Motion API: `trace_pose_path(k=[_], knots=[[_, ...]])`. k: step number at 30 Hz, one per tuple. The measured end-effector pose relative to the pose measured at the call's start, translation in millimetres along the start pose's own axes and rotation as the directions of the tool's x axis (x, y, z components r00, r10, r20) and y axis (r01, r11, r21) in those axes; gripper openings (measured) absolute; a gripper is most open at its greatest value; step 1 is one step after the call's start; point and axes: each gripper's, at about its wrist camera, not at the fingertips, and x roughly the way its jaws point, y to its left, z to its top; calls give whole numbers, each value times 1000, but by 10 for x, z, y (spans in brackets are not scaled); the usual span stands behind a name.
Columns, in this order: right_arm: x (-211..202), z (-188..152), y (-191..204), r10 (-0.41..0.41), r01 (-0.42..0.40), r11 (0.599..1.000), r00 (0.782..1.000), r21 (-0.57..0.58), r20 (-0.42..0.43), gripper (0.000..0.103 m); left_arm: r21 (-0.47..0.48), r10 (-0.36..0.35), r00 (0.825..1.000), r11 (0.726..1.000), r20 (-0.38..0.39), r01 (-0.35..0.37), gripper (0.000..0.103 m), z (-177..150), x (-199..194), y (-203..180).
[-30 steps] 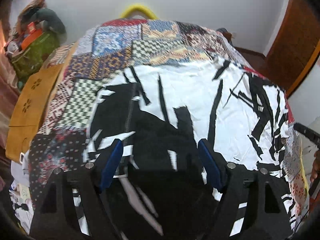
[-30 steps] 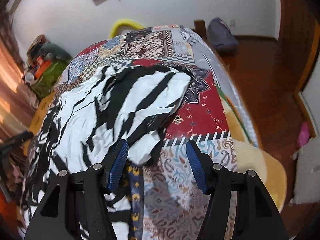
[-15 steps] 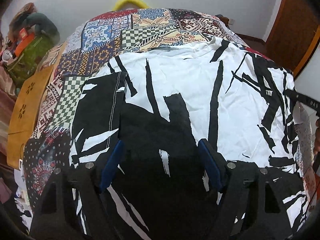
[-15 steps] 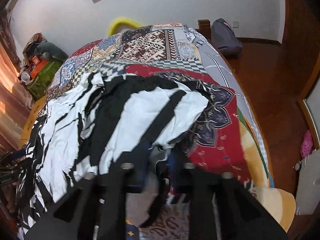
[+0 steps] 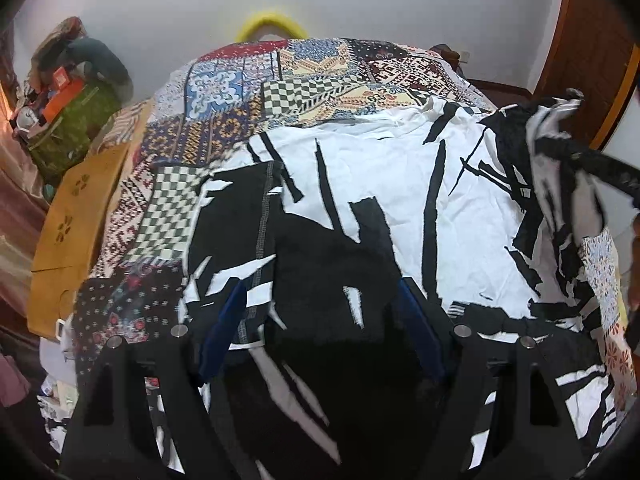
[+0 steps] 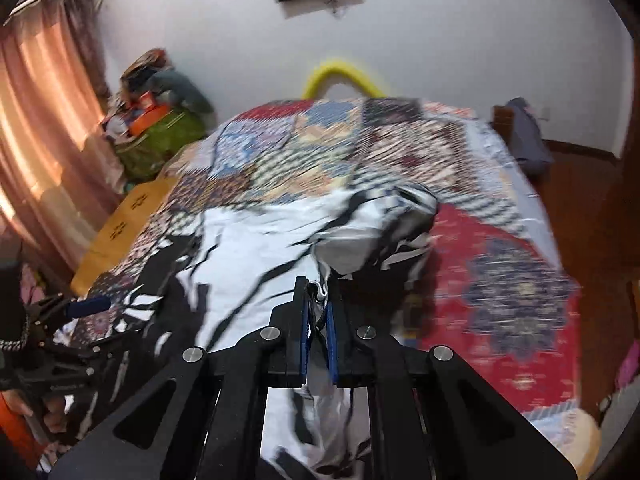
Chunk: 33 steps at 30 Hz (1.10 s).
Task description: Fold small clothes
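Observation:
A black-and-white patterned shirt (image 5: 380,208) lies spread on a patchwork bedspread (image 5: 304,80). My left gripper (image 5: 320,320) is open just above the shirt's near dark part, holding nothing. My right gripper (image 6: 317,312) is shut on the shirt's right edge (image 6: 360,240) and lifts it off the bed, so the cloth bunches and hangs from the jaws. In the left wrist view the raised edge (image 5: 560,152) shows at the far right. In the right wrist view the left gripper (image 6: 86,306) shows at the left.
A tan board (image 5: 76,216) leans at the bed's left side. A green bag with clutter (image 5: 76,120) stands by the wall. A yellow hoop (image 5: 272,28) is behind the bed. A dark bag (image 6: 524,136) sits on a chair at the right. Curtains (image 6: 36,128) hang at the left.
My right gripper moved onto the shirt's right edge, shut on it and lifted it up and leftward. My left gripper stayed open over the near part of the shirt.

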Motion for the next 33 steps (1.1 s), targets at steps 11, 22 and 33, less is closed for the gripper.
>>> trace_pose_path(k=[11,22,33], knots=[[218,-153,204,99,-103,995,984,-18,-151,36,0,18,1000,1000,25,-18,77,146,-155,20],[25,-265,-143,11,-16,999,993,-48,-120,40,34,-96,995,995,-38,97,77,714,446,-613],[399,-578,-174,-41,15,990,982,-140,-187,35,43,-17,996,999,-89,21,82,907,1186,-759]])
